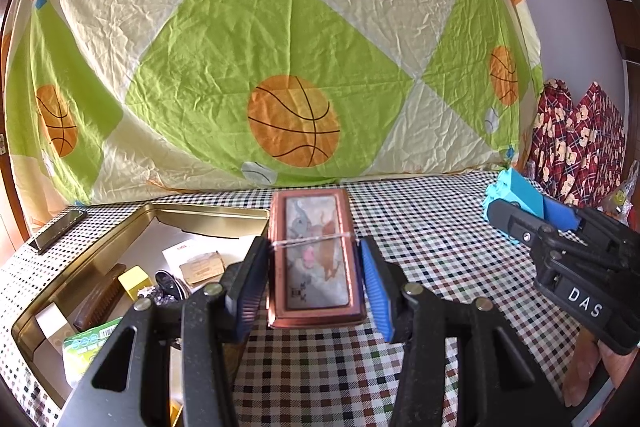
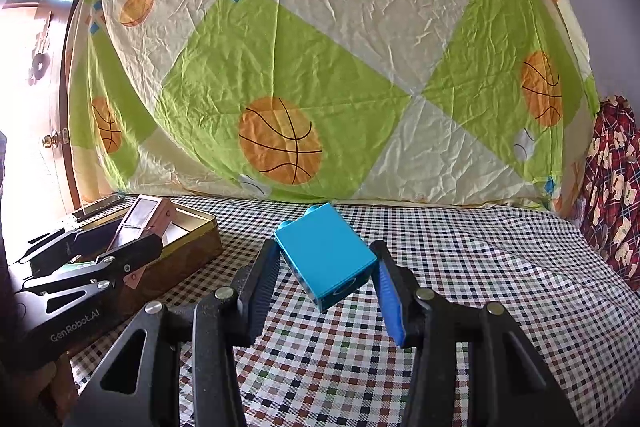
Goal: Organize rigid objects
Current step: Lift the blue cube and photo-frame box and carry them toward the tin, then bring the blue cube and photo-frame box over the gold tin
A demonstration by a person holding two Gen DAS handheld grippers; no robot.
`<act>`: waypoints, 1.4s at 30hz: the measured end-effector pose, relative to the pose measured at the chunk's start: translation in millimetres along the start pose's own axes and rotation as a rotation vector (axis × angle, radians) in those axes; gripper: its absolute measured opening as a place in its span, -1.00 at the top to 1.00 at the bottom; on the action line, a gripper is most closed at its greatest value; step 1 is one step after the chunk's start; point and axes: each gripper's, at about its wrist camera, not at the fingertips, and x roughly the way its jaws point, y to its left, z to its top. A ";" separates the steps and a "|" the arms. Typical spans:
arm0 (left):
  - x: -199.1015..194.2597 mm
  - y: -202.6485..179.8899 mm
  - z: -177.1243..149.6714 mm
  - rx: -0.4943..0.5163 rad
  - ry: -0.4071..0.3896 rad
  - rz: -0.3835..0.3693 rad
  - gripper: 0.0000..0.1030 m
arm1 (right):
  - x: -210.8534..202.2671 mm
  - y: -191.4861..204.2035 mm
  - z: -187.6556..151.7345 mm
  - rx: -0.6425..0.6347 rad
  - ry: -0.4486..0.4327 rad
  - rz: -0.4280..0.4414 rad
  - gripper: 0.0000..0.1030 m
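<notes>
My left gripper (image 1: 313, 267) is shut on a copper-pink rectangular case (image 1: 314, 227) with a cartoon picture and a rubber band round it. The case hangs just right of an open gold tin (image 1: 208, 213). The right wrist view shows that case (image 2: 146, 213) tilted over the tin (image 2: 196, 241) in the left gripper (image 2: 120, 247). My right gripper (image 2: 325, 261) is shut on a bright blue block (image 2: 326, 253), held above the checked tablecloth (image 2: 460, 267). From the left wrist the block (image 1: 516, 187) shows at the far right in the right gripper (image 1: 520, 215).
The tin holds a yellow block (image 1: 134, 281), a brown brush (image 1: 100, 301), a green packet (image 1: 86, 345) and paper cards. A flat dark bar (image 1: 58, 231) lies beyond the tin's left corner. A basketball-print sheet (image 1: 280, 47) hangs behind the table, with red plaid cloth (image 1: 576, 143) on the right.
</notes>
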 end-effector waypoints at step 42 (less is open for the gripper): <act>-40.0 23.0 -9.8 -0.023 -0.052 0.004 0.10 | -10.2 50.0 -5.0 -0.028 -0.007 0.105 0.05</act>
